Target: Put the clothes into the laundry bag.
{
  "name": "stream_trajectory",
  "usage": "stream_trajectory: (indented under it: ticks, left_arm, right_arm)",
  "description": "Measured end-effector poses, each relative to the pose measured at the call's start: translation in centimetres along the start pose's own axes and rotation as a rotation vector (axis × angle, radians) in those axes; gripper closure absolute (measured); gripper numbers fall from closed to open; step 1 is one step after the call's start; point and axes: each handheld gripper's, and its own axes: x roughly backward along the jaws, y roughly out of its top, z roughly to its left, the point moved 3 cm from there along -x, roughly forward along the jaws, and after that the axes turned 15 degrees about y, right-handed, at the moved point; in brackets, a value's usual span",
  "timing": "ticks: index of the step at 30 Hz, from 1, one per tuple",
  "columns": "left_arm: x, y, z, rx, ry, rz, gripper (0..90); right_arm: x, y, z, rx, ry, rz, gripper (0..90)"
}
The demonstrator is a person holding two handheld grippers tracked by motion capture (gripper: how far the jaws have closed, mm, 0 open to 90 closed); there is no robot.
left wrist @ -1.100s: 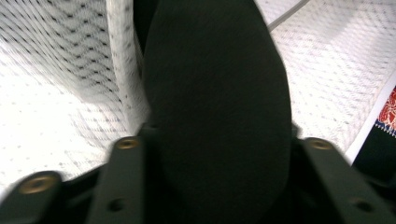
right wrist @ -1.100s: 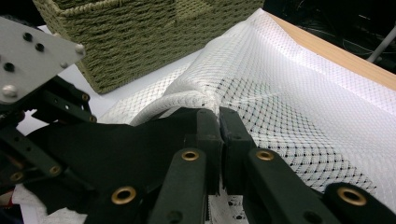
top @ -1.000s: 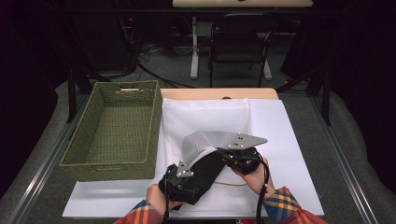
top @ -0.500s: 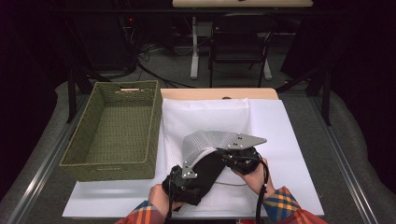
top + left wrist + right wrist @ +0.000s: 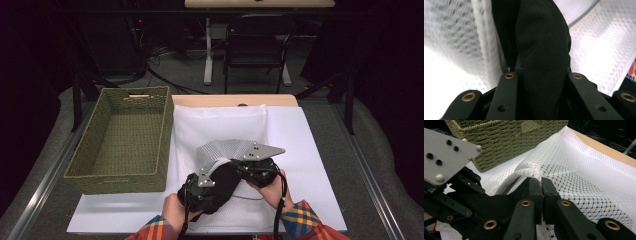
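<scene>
With the right gripper (image 5: 541,192) pinching the white mesh bag's (image 5: 220,127) rim just ahead of its tips, the left gripper (image 5: 541,82), jaws just closing on the dark garment (image 5: 541,45) between them, should feed it in gently, keeping the mouth taut.

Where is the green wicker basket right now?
In the high view the green wicker basket sits on the table's left side, beside the white mesh bag.

White mesh cloth bag (image 5: 220,135) – soft, netted, woven wicker basket (image 5: 125,140) – rough, matt black plastic fingers (image 5: 537,192)
</scene>
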Motion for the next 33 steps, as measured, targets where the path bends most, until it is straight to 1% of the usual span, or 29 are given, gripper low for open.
stream_trajectory:
  ticks: [1, 4, 7, 8, 11, 15, 19, 20, 21, 22, 25, 26, 27, 28, 29, 30, 31, 32, 33]
  left_arm:
    - [-0.1, 0.3, -0.1, 0.004, 0.001, -0.003, 72.6]
    - [-0.3, 0.9, 0.0, 0.000, 0.003, -0.014, 72.6]
    - [-0.6, 1.3, 0.0, 0.009, 0.007, -0.017, 72.6]
    - [-0.7, 1.5, 0.1, 0.018, 0.007, -0.020, 72.6]
    - [-1.0, 1.9, 0.2, 0.024, 0.014, -0.025, 72.5]
    - [-1.5, 2.6, 0.2, 0.044, 0.018, -0.034, 72.1]
    - [-2.0, 3.0, 0.2, 0.041, 0.020, -0.029, 70.9]
    - [-2.2, 2.9, 0.2, 0.039, 0.017, -0.022, 70.1]
    - [-2.3, 2.9, 0.2, 0.030, 0.020, -0.019, 68.0]
    - [-2.5, 2.8, 0.2, 0.026, 0.022, -0.015, 68.0]
    - [-2.7, 2.4, 0.3, 0.017, 0.010, -0.004, 57.1]
    - [-2.6, 2.4, 0.3, 0.012, 0.014, -0.002, 57.1]
    - [-2.6, 2.3, 0.3, 0.016, 0.009, -0.001, 52.4]
    - [-2.4, 2.3, 0.4, -0.002, 0.008, 0.003, 48.3]
    - [-2.3, 2.2, 0.4, -0.011, 0.002, 0.005, 44.1]
    - [-2.1, 2.2, 0.3, -0.012, -0.002, 0.003, 40.9]
    - [-1.9, 2.1, 0.3, -0.017, -0.003, 0.002, 35.5]
    - [-1.8, 2.0, 0.3, -0.024, -0.007, 0.004, 35.5]
    - [-1.5, 1.9, 0.3, -0.029, -0.012, 0.002, 33.7]
  right_arm:
    - [0.0, 0.0, 0.0, 0.000, 0.000, -0.001, 88.4]
    - [0.0, 0.1, 0.1, 0.002, 0.002, -0.003, 88.4]
    - [-0.1, 0.1, 0.1, 0.002, 0.003, -0.002, 88.4]
    - [-0.1, 0.1, 0.2, 0.001, 0.006, -0.004, 88.4]
    - [-0.1, 0.1, 0.2, 0.003, 0.007, -0.005, 88.4]
    - [-0.1, 0.1, 0.2, 0.000, 0.010, -0.005, 88.4]
    - [-0.1, 0.1, 0.2, -0.001, 0.011, -0.005, 88.4]
    - [-0.1, 0.1, 0.2, -0.002, 0.011, -0.004, 88.4]
    - [-0.1, 0.0, 0.1, -0.003, 0.010, -0.003, 88.4]
    - [-0.1, 0.0, 0.1, -0.003, 0.010, -0.003, 88.4]
    - [-0.1, -0.1, 0.1, -0.004, 0.011, 0.001, 88.3]
    - [-0.1, -0.1, 0.1, -0.004, 0.011, 0.001, 88.3]
    - [-0.1, -0.1, 0.1, -0.005, 0.011, 0.000, 88.3]
    - [0.0, -0.1, 0.1, -0.004, 0.011, 0.000, 88.3]
    - [0.0, -0.1, 0.0, 0.000, 0.011, 0.000, 88.4]
    - [0.0, -0.1, 0.0, -0.001, 0.010, -0.001, 88.4]
    - [0.1, -0.1, 0.0, -0.006, 0.009, -0.002, 88.3]
    - [0.1, -0.1, 0.0, -0.006, 0.009, -0.002, 88.3]
    - [0.1, -0.2, 0.0, -0.006, 0.009, -0.002, 88.3]
